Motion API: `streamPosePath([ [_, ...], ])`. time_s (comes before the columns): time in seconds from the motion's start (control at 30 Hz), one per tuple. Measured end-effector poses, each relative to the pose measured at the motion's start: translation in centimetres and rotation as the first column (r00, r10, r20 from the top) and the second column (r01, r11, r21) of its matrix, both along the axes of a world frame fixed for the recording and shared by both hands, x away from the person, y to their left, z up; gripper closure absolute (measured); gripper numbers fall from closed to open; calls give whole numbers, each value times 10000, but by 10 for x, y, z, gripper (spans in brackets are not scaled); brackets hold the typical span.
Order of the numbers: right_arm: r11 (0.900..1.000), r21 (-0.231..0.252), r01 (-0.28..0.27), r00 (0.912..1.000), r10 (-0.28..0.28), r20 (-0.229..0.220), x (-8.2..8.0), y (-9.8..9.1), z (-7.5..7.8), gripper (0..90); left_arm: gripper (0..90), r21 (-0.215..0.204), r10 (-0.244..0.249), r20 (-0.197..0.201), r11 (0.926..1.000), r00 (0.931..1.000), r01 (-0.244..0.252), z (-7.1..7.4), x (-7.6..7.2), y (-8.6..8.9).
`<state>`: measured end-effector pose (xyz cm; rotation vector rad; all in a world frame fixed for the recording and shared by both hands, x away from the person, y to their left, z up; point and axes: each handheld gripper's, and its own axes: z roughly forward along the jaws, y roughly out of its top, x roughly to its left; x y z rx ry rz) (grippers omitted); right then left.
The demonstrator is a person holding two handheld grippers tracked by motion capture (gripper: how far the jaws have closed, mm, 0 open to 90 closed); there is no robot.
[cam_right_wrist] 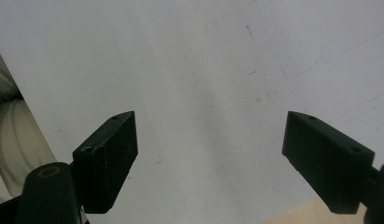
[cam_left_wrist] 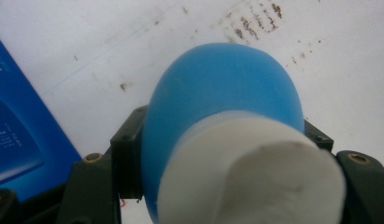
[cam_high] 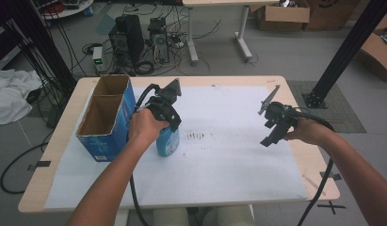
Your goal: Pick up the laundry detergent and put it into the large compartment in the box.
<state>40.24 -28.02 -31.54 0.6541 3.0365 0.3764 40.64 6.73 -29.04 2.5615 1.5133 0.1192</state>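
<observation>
At centre left of the high view, the left gripper (cam_high: 166,123) clamps a blue bottle (cam_high: 168,140) beside the blue box (cam_high: 108,123). At right, the right gripper (cam_high: 272,129) hangs wide open over the desk (cam_high: 294,155).

Light wooden table with rounded corners (cam_high: 299,155), most of its top covered by a white paper sheet (cam_high: 219,165) with dark smudges near the middle. On the sheet: open-topped blue cardboard box (cam_high: 108,136) at the left, blue plastic bottle (cam_high: 168,141) standing just beside it.
</observation>
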Motion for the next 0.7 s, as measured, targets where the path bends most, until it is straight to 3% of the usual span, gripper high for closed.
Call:
streamPosePath([
  [0.2,10000,9,-6,10000,6,20,-1,0,1,183,371,-309,-28,82,9995,10000,30,15,-1,3],
  [0.37,10000,39,12,10000,-12,47,-2,-1,2,183,371,-406,71,315,9992,9995,-58,41,-6,8],
  [0.4,10000,39,12,10000,-12,47,-2,-1,2,183,371,-406,71,315,9992,9995,-58,41,-6,8],
  [0.43,10000,28,-12,10000,11,73,-2,-2,2,182,372,-412,151,441,9991,9989,-132,53,-7,10],
  [0.47,10000,45,-8,10000,8,71,-3,-2,2,183,372,-412,151,441,9991,9989,-132,53,-7,10],
  [0.5,10000,47,-39,10000,39,79,-3,-1,2,183,372,-410,194,544,9990,9983,-172,67,-8,14],
  [0.53,10000,69,-34,10000,33,82,-3,-1,2,183,372,-410,194,544,9990,9983,-172,67,-8,14],
  [0.57,10000,53,-52,9999,52,89,-3,-1,2,183,372,-512,368,701,9981,9969,-333,82,-10,17],
  [0.6,10000,53,-52,9999,52,89,-3,-1,2,183,372,-512,368,701,9981,9969,-333,82,-10,17],
  [0.63,9999,103,-63,9999,62,99,-4,0,2,182,372,-532,515,852,9975,9950,-471,99,-11,21],
  [0.67,9999,103,-63,9999,62,99,-4,0,2,182,372,-532,515,852,9975,9950,-471,99,-11,21],
  [0.7,9999,95,-104,9999,103,99,-4,0,1,182,372,-510,671,982,9968,9929,-623,115,-11,24],
])
